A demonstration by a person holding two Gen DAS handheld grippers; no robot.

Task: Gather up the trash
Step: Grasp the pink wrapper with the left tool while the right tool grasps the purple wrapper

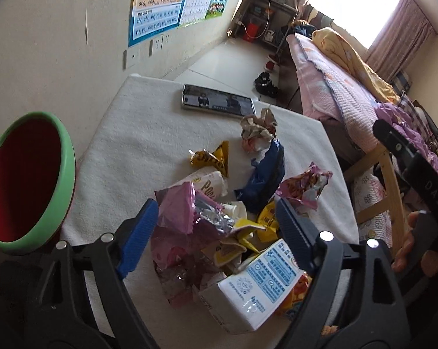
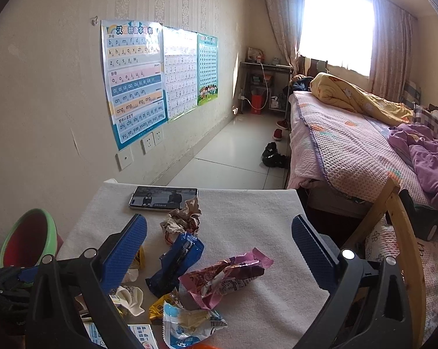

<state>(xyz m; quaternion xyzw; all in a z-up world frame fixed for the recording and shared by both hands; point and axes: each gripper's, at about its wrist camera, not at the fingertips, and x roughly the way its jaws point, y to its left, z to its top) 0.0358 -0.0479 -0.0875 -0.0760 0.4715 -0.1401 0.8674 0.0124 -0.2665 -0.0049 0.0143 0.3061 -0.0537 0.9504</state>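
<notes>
The bin (image 1: 30,180) with the green rim stands left of the left tongs (image 1: 216,224), which are spread around the pink wrapper (image 1: 175,212) on the surface (image 1: 149,133). The right tongs (image 2: 219,244) are spread above the purple wrapper (image 2: 227,273).

The table cover (image 1: 137,145) is white cloth, nubbly and matt. On it, snack wrappers (image 1: 187,212) show glossy foil and crinkled plastic film — the dark blue wrapper (image 2: 176,257) shines most. A crumpled paper ball (image 1: 258,129) looks dull and creased. The milk carton (image 1: 256,288) is smooth printed card. The bin (image 1: 30,183) is smooth plastic — green rim, red inside. The phone (image 2: 163,197) has a glassy screen.
</notes>
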